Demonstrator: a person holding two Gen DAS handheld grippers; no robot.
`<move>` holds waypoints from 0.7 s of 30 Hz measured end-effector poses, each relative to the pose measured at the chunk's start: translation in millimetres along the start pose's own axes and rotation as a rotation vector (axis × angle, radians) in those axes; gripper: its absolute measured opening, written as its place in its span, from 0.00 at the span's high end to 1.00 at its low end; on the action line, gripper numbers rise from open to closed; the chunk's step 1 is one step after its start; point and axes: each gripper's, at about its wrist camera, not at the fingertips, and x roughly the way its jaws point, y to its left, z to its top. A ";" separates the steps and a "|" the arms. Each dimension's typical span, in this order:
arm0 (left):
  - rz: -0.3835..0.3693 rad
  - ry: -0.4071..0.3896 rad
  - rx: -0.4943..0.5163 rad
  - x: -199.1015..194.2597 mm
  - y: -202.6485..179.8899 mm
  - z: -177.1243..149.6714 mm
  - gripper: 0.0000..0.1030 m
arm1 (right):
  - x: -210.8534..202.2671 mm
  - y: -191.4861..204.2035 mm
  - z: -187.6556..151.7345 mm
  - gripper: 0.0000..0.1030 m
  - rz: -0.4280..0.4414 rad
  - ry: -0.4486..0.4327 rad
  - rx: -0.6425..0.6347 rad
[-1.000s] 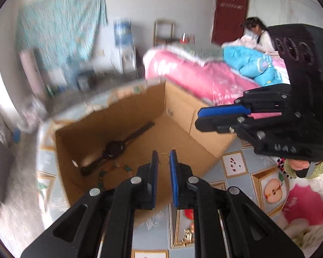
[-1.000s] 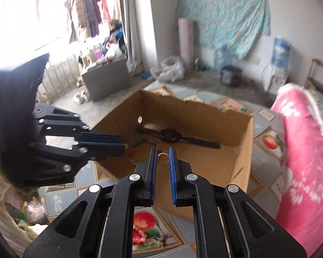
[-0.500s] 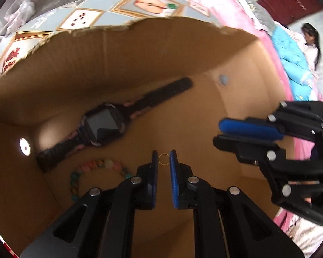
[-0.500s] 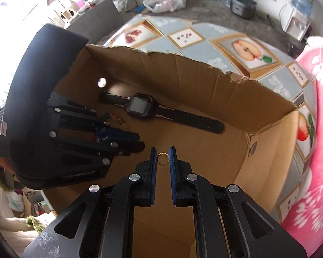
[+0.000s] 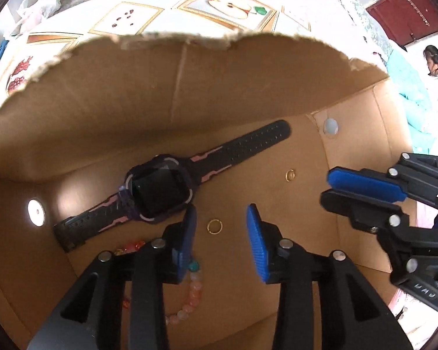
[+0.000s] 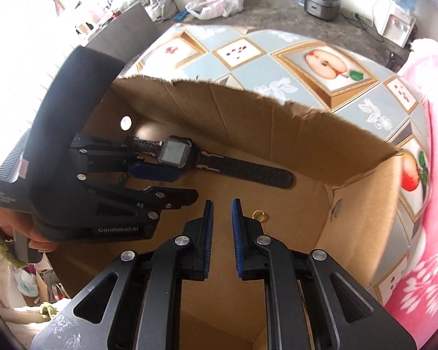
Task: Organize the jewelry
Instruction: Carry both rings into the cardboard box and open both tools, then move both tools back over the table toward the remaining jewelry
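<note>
1. Left wrist view: the left gripper (image 5: 219,233) stood with its blue-padded fingers wide apart and nothing between them. Half a second before, the same fingers were nearly together with a small gold ring pinched at their tips.
2. That thin gold ring (image 5: 214,227) lay flat on the floor of the brown cardboard box (image 5: 189,87), just below the face of the black smartwatch with pink-trimmed strap (image 5: 160,186), between the spread fingers and touching neither.
3. A second small gold ring (image 5: 290,174) lay right of the watch, under its long strap end. A pastel bead bracelet (image 5: 189,291) lay below the watch, partly hidden by the left finger.
4. The right gripper (image 5: 365,192) hung at the right, clear of both rings.
5. Right wrist view: the right gripper (image 6: 222,224) had its fingers parted by a modest gap and held nothing; half a second before it pinched a ring.
6. That gold ring (image 6: 259,213) rested on the box floor, below the watch (image 6: 189,157) strap, just right of the right-hand finger.
7. The left gripper (image 6: 166,186) reached in beside the watch face, spread.
8. Judgement: both rings were released into the box; this deposit step looked complete, withdrawal next.
</note>
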 end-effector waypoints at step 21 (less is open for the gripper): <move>0.037 -0.549 0.281 -204.2 -62.9 -179.2 0.06 | -197.8 53.1 -135.3 0.39 0.039 -0.547 -0.040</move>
